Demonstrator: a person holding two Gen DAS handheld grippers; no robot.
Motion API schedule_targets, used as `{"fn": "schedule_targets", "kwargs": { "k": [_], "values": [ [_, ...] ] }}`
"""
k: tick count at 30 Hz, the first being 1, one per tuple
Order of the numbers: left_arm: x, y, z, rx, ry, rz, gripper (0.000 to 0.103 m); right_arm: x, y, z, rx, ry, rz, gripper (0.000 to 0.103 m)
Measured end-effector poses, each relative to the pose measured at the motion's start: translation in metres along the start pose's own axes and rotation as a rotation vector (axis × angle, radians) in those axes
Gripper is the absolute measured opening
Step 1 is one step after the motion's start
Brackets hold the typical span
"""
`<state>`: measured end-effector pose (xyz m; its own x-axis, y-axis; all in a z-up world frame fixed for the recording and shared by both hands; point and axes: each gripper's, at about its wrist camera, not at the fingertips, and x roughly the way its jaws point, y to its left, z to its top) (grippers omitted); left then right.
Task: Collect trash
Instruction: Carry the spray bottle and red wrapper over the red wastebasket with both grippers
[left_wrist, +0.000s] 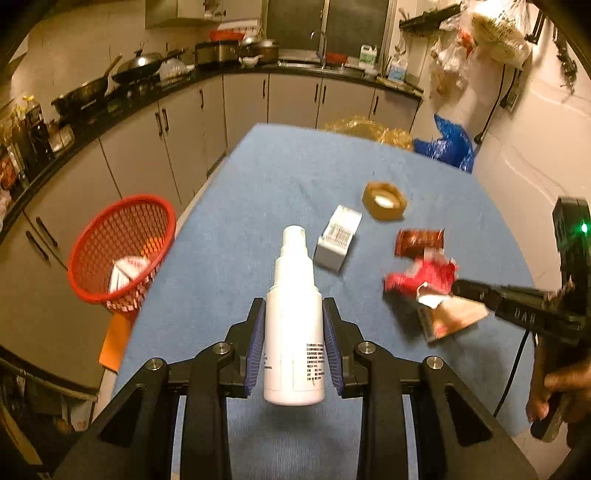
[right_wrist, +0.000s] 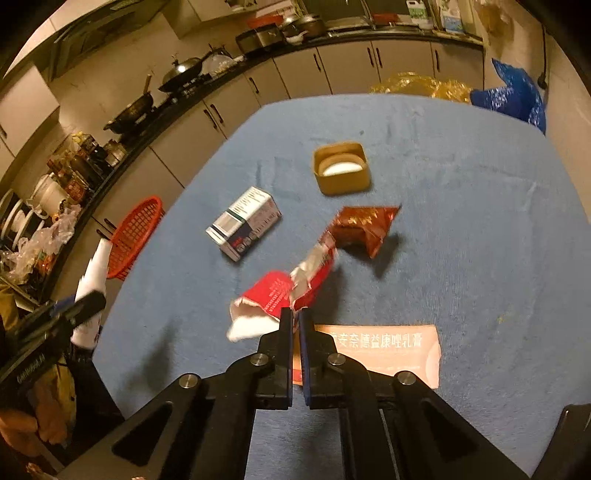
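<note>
Basket (left_wrist: 122, 254) left of table (left_wrist: 258, 177), apparently on floor; carton (left_wrist: 338, 238) before tape roll (left_wrist: 385, 201).

White spray bottle (left_wrist: 294, 317) upright, clamped betw left hand-held gripper (left_wrist: 294, 325) pads. Red torn wrapper (right_wrist: 284, 295) pinched in right hand-held gripper (right_wrist: 295, 317), lifted off bench. On bench: white box (right_wrist: 243, 223) on side, dark-red foil pack (right_wrist: 364, 229) crumpled, tan hex lid (right_wrist: 341, 168), pink carton (right_wrist: 388, 354) flat. Red basket (left_wrist: 122, 247) beside bench, tilted, w/ paper inside.

Dim kitchen glowing yellowish, grey cabinets (left_wrist: 177, 122) curving from nine to one o'clock, woks (left_wrist: 136, 66) sitting on dark countertop (left_wrist: 110, 110), sink (left_wrist: 325, 62) lying at twelve, white wall (left_wrist: 524, 147) rising at two.
</note>
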<state>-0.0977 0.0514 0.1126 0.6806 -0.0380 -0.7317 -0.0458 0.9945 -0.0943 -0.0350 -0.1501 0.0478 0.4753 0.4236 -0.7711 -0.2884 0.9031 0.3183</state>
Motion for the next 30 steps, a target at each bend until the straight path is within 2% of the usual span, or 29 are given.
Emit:
{"fn": "schedule_targets", "kwargs": {
  "k": [10,14,16,17,19,23,26,28,30],
  "values": [
    [-0.009,-0.002,0.033,0.007,-0.047,-0.012,0.029,-0.035,0.012,0.022,0.004,-0.084,0.029,0.003],
    [-0.015,-0.009,0.046,0.024,-0.068,-0.023,0.029,-0.035,0.013,0.024,0.001,-0.07,0.026,0.003],
    [-0.017,-0.012,0.048,0.03,-0.077,-0.026,0.029,-0.034,0.005,0.024,0.045,-0.065,0.002,0.005],
    [-0.017,-0.012,0.048,0.03,-0.076,-0.028,0.029,-0.033,0.0,0.024,0.069,-0.058,0.007,0.01],
    [-0.017,-0.012,0.044,0.03,-0.068,-0.032,0.029,-0.032,-0.013,0.024,0.135,-0.048,0.017,0.052],
    [-0.015,-0.009,0.036,0.026,-0.054,-0.037,0.029,-0.028,-0.017,0.034,0.177,-0.033,0.006,0.054],
    [-0.014,-0.007,0.032,0.021,-0.051,-0.038,0.029,-0.01,-0.014,0.049,0.225,0.038,0.012,0.056],
    [-0.015,-0.004,0.03,0.015,-0.052,-0.039,0.029,0.0,-0.009,0.055,0.236,0.053,-0.039,0.056],
    [-0.016,0.0,0.029,0.008,-0.054,-0.04,0.029,0.016,-0.006,0.057,0.234,0.105,-0.048,0.056]
  ]
}}
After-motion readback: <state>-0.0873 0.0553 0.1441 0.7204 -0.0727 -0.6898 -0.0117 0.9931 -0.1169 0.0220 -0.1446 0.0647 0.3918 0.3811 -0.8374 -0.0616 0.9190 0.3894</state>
